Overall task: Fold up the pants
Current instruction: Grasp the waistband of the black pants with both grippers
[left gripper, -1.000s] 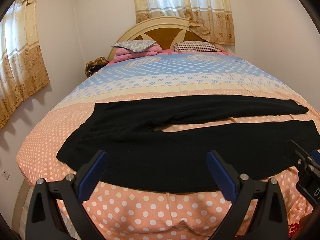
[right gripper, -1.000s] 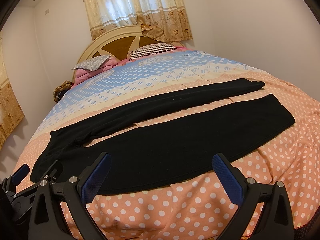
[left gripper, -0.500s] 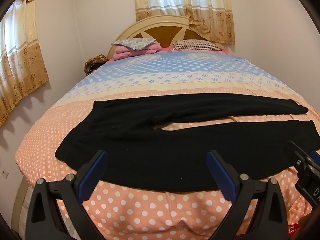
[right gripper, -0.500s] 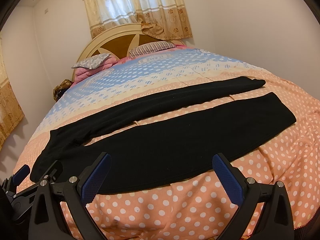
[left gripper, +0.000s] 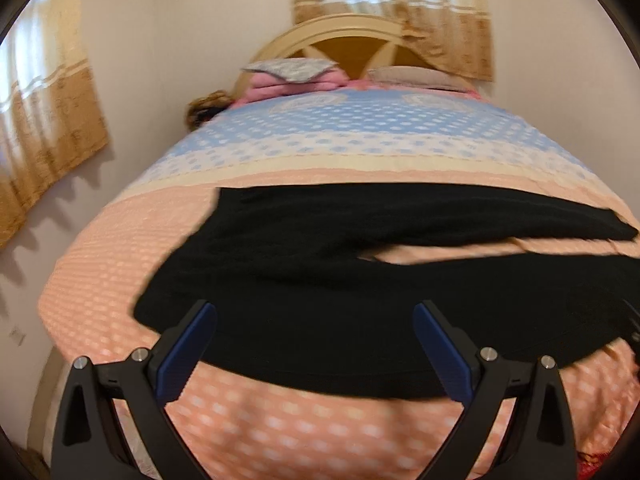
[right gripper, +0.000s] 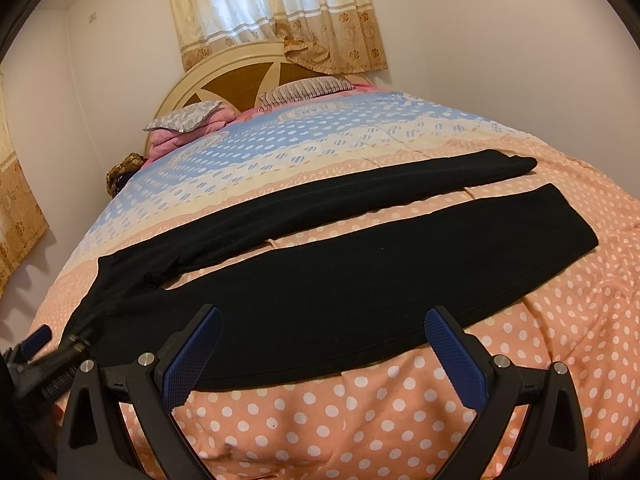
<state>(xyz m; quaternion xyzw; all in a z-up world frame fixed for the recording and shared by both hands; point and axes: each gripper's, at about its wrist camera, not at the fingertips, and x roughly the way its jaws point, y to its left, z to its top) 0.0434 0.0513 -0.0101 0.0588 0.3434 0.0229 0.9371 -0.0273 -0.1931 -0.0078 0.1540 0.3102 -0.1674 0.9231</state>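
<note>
Polka-dot bed (right gripper: 440, 420) fills both views, black pants (right gripper: 340, 292) laid flat across it, legs apart. Left gripper (left gripper: 316, 344) and right gripper (right gripper: 324, 348) both hang released, holding nothing. Only the right view shows the leg ends; the left view's blurry.

This is a bedroom in a home. A large bed (right gripper: 400, 400) fills most of the room, covered with a polka-dot quilt (right gripper: 320, 152) in peach, cream and blue bands. At its far end stands an arched wooden headboard (right gripper: 240, 76) with pillows (right gripper: 308, 90) and a folded pink blanket (right gripper: 192, 132) against it. Patterned beige curtains (right gripper: 276, 8) hang over the windows on plain pale walls (right gripper: 500, 40).
</note>
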